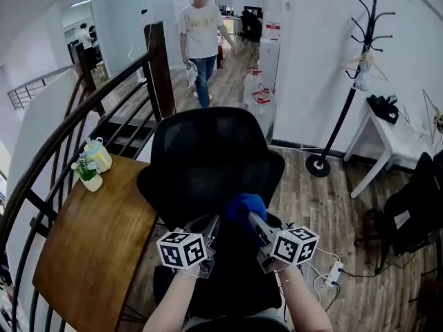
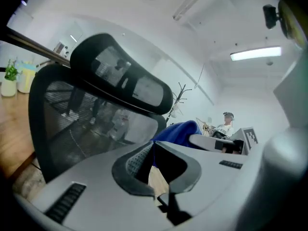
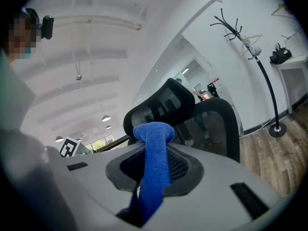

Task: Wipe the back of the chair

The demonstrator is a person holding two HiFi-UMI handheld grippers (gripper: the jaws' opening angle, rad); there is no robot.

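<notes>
Blue cloth (image 1: 242,205) pinched in right tool (image 1: 249,218), near black chair back (image 1: 208,158); left tool (image 2: 153,146) pressed together.

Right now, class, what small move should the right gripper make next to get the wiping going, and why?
Probably push the right gripper forward to press the blue cloth onto the chair back. The cloth is clamped, bunched past the gripper, and the chair back lies directly ahead; contact isn't evident.
</notes>
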